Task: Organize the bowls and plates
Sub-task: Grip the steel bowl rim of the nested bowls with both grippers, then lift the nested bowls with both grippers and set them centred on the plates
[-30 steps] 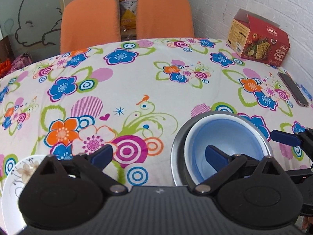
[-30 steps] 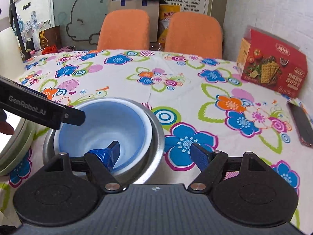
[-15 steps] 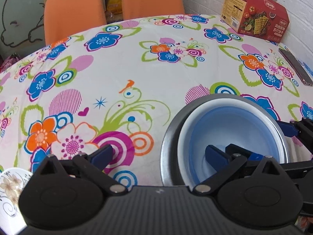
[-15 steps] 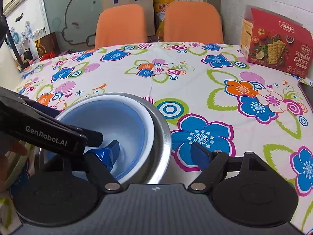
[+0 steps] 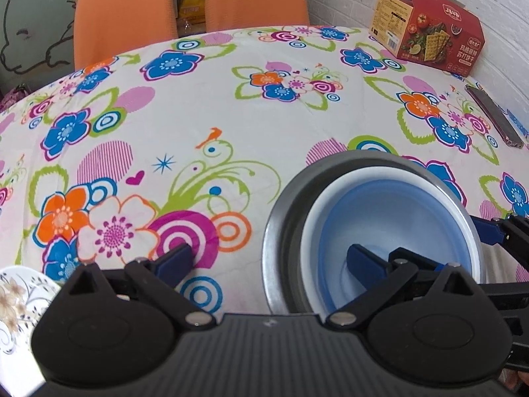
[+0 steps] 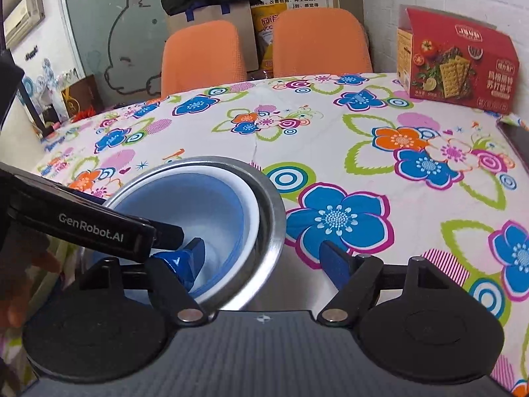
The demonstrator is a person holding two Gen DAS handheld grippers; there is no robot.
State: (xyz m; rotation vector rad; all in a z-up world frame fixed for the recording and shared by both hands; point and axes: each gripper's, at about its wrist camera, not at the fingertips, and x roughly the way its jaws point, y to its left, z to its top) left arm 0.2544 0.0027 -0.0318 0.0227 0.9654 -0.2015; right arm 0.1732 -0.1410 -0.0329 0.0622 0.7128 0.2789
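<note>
Item: blue bowl (image 5: 393, 228), nested inside a white bowl (image 5: 319, 205), both seated in a steel bowl (image 5: 284, 218); the stack stands on the worktop (image 5: 231, 115), near its front edge. Left claw (image 5: 269, 259): jaws spread, holding nothing; its right finger sits inside the blue bowl, its left finger hangs over bare cloth, so the stack's left wall lies between them. Right claw (image 6: 264, 258): jaws spread, holding nothing; left finger inside the blue bowl, right finger outside the steel wall, straddling the stack's right side. The stack thus lies between the two claws, both equally close; neither jaw pair has yet pressed on a rim, as far as can be judged. Obstruction: the two inner fingers crowd the same bowl cavity, nearly touching in the right wrist view; closing either may knock the other. Other entries: floral plate (image 5: 20, 301), lower left, well apart from the stack; cracker box (image 6: 458, 72) and phone (image 5: 492, 114) at far right; two orange chairs (image 6: 201, 56) behind. A hand (image 6: 23, 278) shows at left.
</note>
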